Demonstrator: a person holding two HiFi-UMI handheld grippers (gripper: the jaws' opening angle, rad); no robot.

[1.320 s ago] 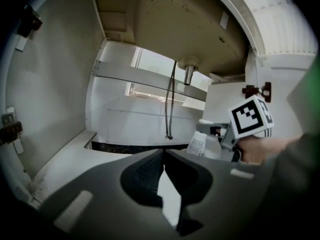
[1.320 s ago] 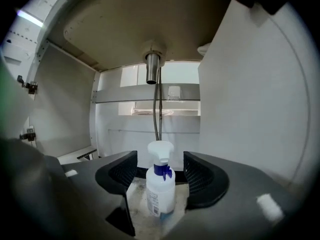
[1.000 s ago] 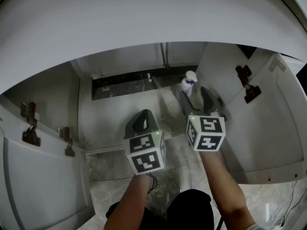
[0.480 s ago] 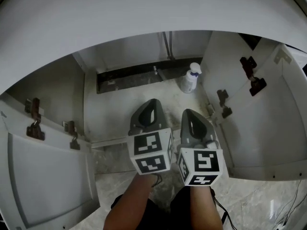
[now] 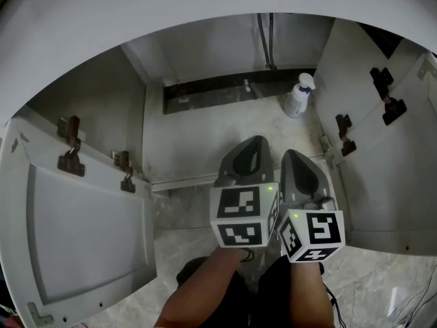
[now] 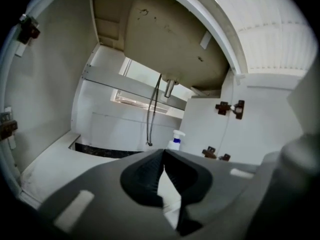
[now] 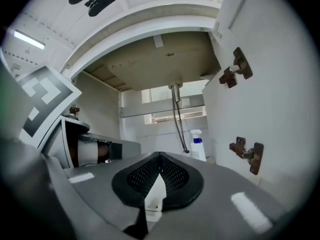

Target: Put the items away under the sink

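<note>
My right tool (image 5: 295, 157) has pulled back, jaws now together and empty, leaving the white plastic spray bottle with blue collar (image 5: 298, 96) upright in the back right corner of the cabinet floor (image 5: 198, 142), so it looks stowed; my left tool (image 5: 254, 143) is closed, empty too

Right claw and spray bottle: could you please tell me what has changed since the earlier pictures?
The right claw has drawn back from the spray bottle, shut empty, and now sits beside the left claw at the cabinet front. The bottle stays upright in the back right corner; the left claw stays shut.
</note>
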